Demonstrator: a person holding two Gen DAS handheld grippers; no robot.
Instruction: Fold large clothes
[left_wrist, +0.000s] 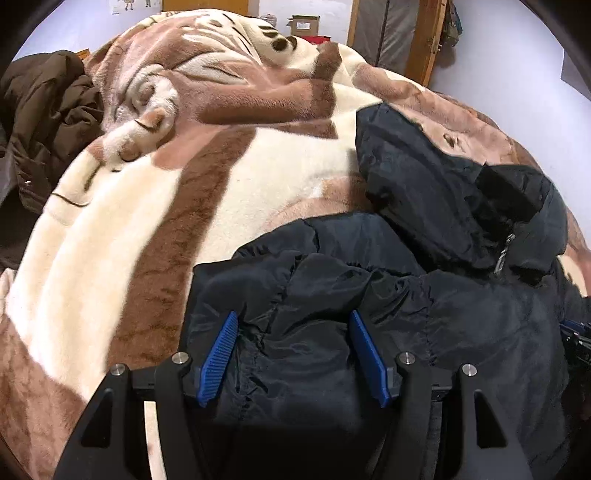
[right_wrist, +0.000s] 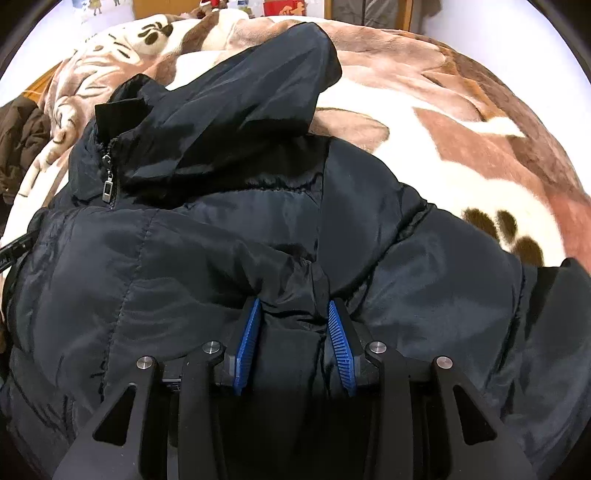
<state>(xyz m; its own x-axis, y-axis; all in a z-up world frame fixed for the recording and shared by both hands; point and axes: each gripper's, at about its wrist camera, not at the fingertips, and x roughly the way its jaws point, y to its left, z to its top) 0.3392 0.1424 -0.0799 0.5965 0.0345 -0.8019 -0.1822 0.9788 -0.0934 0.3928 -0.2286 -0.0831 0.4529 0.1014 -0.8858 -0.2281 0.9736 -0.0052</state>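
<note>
A dark navy padded jacket (left_wrist: 424, 266) with a hood and a zip pull lies on a brown and cream plush blanket (left_wrist: 147, 229). My left gripper (left_wrist: 293, 317) is over the jacket's near left part, its blue pads wide apart with jacket fabric bulging between them. In the right wrist view the jacket (right_wrist: 184, 258) fills the middle, hood (right_wrist: 240, 103) at the far end. My right gripper (right_wrist: 293, 304) has its blue pads pinched onto a bunched fold of jacket fabric.
A dark brown coat (left_wrist: 44, 122) lies heaped at the blanket's left edge. A cardboard box (left_wrist: 304, 24) and a wooden frame (left_wrist: 424, 40) stand by the far wall. The blanket (right_wrist: 461, 147) stretches out to the right of the jacket.
</note>
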